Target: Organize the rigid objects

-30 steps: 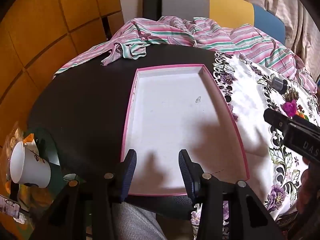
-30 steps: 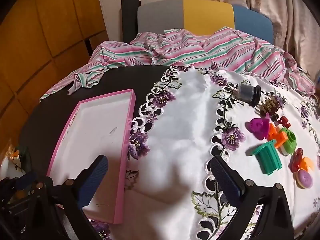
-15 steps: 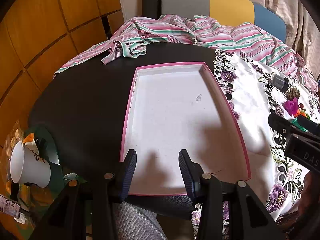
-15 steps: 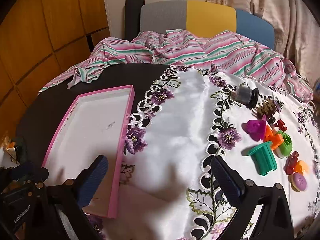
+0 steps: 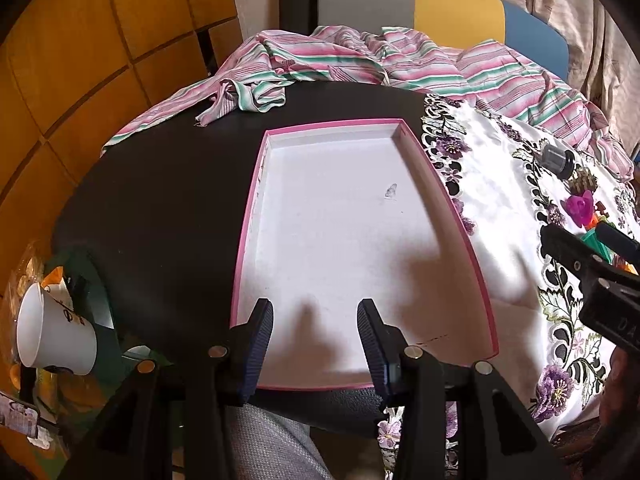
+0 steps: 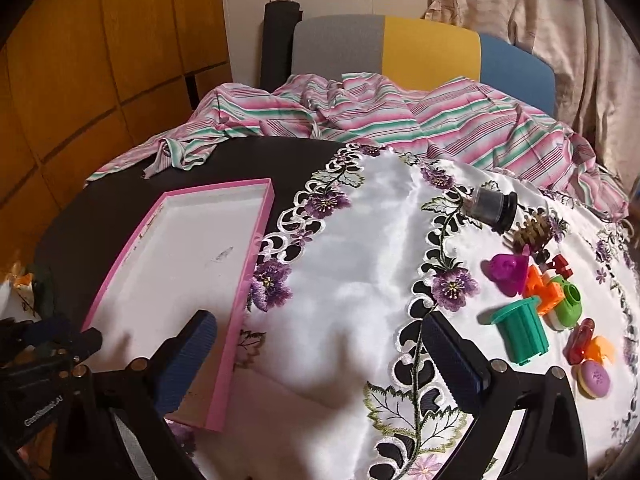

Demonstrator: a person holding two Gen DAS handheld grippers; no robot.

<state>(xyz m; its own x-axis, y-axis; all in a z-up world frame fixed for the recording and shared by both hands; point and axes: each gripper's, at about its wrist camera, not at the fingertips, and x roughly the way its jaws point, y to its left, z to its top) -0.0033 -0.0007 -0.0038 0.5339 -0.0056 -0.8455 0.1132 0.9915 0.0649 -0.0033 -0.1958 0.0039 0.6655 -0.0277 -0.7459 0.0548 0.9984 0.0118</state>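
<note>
A shallow pink-rimmed white tray (image 5: pixel 256 216) lies empty on the black round table; it also shows in the right wrist view (image 6: pixel 256 236). My left gripper (image 5: pixel 314 344) is open and empty over the tray's near edge. My right gripper (image 6: pixel 316 360) is wide open and empty above the white embroidered cloth (image 6: pixel 360 280). Small rigid things lie in a cluster at the right: a dark jar (image 6: pixel 492 208), a brown hair clip (image 6: pixel 530 234), a magenta cone piece (image 6: pixel 508 276), a teal ribbed cup (image 6: pixel 520 332), orange pieces (image 6: pixel 542 286), a green cap (image 6: pixel 568 304).
A striped pink and green cloth (image 6: pixel 400 120) is heaped at the table's far side, before a grey, yellow and blue chair back (image 6: pixel 420 48). A white paper cup (image 5: pixel 52 336) stands on a low glass shelf at the left. Wood panels line the left wall.
Both grippers have drawn back and risen a little, so the table looks slightly farther. Their openings are unchanged. Nothing on the table has moved.
</note>
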